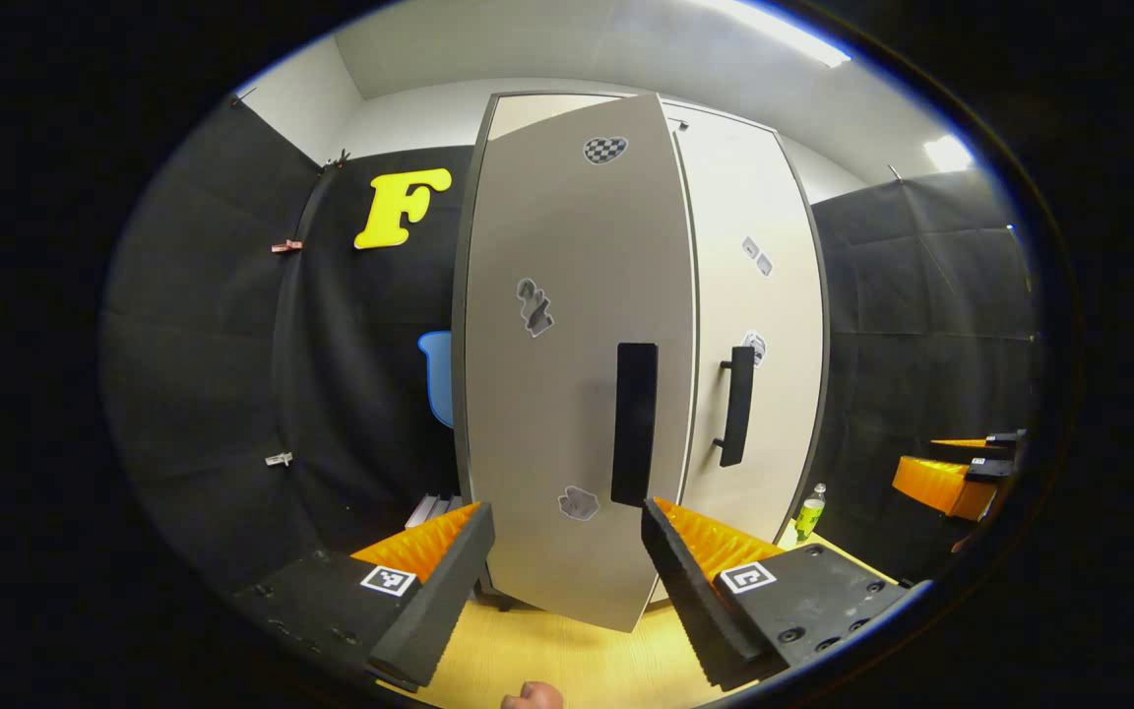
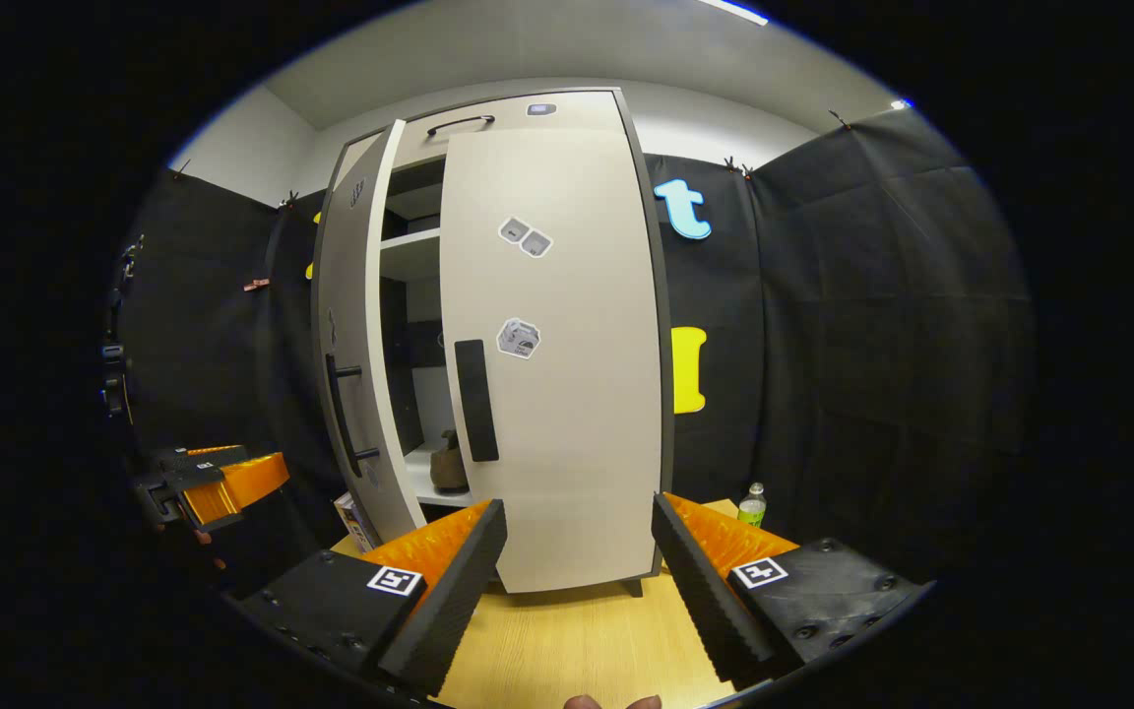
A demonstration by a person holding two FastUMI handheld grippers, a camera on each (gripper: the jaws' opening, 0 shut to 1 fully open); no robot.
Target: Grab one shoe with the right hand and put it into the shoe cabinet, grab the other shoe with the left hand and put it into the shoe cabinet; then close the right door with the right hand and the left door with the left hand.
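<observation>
The tall pale shoe cabinet [image 2: 567, 394] stands straight ahead in both views. Its right door [image 2: 577, 443] lies about flush with the front. The left door [image 1: 567, 394] stands ajar, swung out toward me, with its dark handle [image 1: 634, 423] just beyond my left gripper [image 1: 567, 556], which is open and holds nothing. Through the gap, a brown shoe [image 2: 449, 463] rests on a low shelf inside. My right gripper [image 2: 577, 561] is open and holds nothing, a short way in front of the right door. Each view also catches the other gripper off to the side [image 1: 961, 478] [image 2: 213, 483].
A green bottle [image 1: 809, 512] [image 2: 750, 504] stands on the wooden floor [image 2: 567, 640] by the cabinet's right corner. A small flat item [image 2: 350, 522] leans near the cabinet's left foot. Black cloth walls close in on both sides.
</observation>
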